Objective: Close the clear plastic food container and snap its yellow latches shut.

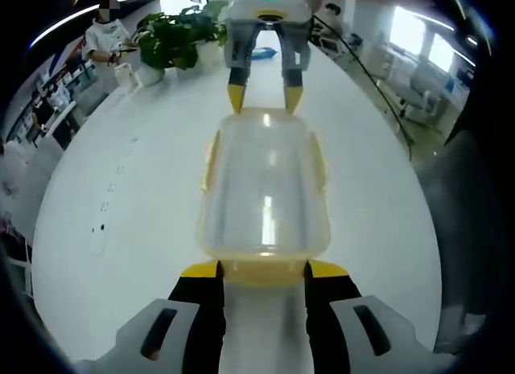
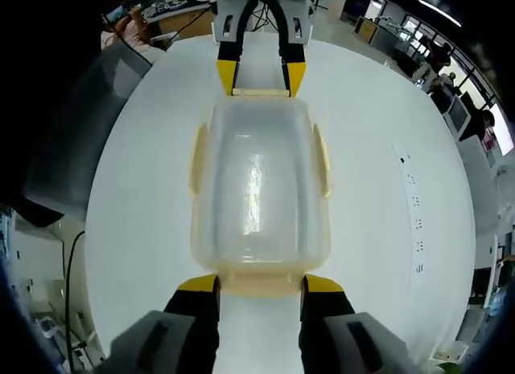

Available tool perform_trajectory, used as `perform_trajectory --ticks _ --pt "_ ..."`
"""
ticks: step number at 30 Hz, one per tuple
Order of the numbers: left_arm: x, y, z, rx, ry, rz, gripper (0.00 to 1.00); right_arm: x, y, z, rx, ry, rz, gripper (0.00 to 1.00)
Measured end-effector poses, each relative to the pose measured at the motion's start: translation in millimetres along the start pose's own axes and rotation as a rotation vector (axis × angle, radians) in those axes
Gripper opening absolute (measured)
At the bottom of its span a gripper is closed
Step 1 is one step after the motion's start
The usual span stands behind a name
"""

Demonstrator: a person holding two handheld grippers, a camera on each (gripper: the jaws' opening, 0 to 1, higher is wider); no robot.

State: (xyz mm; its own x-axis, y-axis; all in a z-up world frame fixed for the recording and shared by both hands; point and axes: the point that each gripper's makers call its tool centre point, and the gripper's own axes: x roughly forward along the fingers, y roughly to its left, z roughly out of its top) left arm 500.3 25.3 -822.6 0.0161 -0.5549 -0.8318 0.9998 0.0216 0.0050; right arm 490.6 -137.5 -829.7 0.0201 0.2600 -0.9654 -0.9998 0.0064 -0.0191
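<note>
1. Left tool [image 1: 263,269]: jaws apart, yellow tips flanking the near end latch [image 1: 263,271] of the container [image 1: 264,189], just beside it or touching, not clamped.
2. Right tool [image 2: 259,284]: likewise spread, tips either side of the opposite end latch [image 2: 259,282]; seen again across the container in the left gripper view, at the far end [image 1: 264,96].
3. Clear plastic container sitting lengthwise between the two tools on the white round surface [image 1: 121,229], lid apparently on top and seated.
4. Yellow side latches [image 2: 195,161] [image 2: 323,161] standing out from the long walls, seemingly not yet snapped down; end latches hard to judge.
5. Handling, judged: empty, so light and prone to sliding on the smooth surface; thin clear walls likely to flex under squeeze; glossy, slippery.
6. Best hold: at the stiffer rim and the latch tabs, pressing inward with the opposite end braced by the other tool.
7. Farther out: potted plant [image 1: 173,40] and a seated person [image 1: 105,36] beyond the surface's edge.
</note>
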Motion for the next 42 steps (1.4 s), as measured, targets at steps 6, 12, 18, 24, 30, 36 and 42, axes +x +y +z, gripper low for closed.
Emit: perform_trajectory --ticks 6,12,18,24,30,36,42 --pt "2.9 0.7 2.2 -0.011 -0.007 -0.026 0.35 0.3 -0.1 -3.9 0.001 0.011 0.017 0.36" --pt "3.7 -1.3 -1.3 -0.025 -0.002 -0.039 0.35 5.0 3.2 -1.7 0.003 0.007 0.030 0.36" --pt "-1.6 -1.3 -12.7 0.011 0.024 -0.042 0.35 8.2 10.8 10.1 0.074 -0.058 0.057 0.36" --pt "-9.8 -6.9 -26.2 -0.001 0.022 -0.082 0.36 12.9 18.7 23.9 0.101 -0.083 0.061 0.37" --pt "-14.3 -7.0 -36.1 -0.066 -0.028 -0.074 0.38 21.0 26.7 24.1 0.204 -0.098 0.082 0.56" --pt "-31.1 -3.8 -45.4 -0.096 -0.061 -0.041 0.39 -9.0 16.4 24.6 0.194 -0.135 0.041 0.49" --pt "-48.1 3.8 -9.8 -0.096 -0.200 0.007 0.25 -20.8 6.7 44.6 0.189 -0.251 -0.045 0.29"
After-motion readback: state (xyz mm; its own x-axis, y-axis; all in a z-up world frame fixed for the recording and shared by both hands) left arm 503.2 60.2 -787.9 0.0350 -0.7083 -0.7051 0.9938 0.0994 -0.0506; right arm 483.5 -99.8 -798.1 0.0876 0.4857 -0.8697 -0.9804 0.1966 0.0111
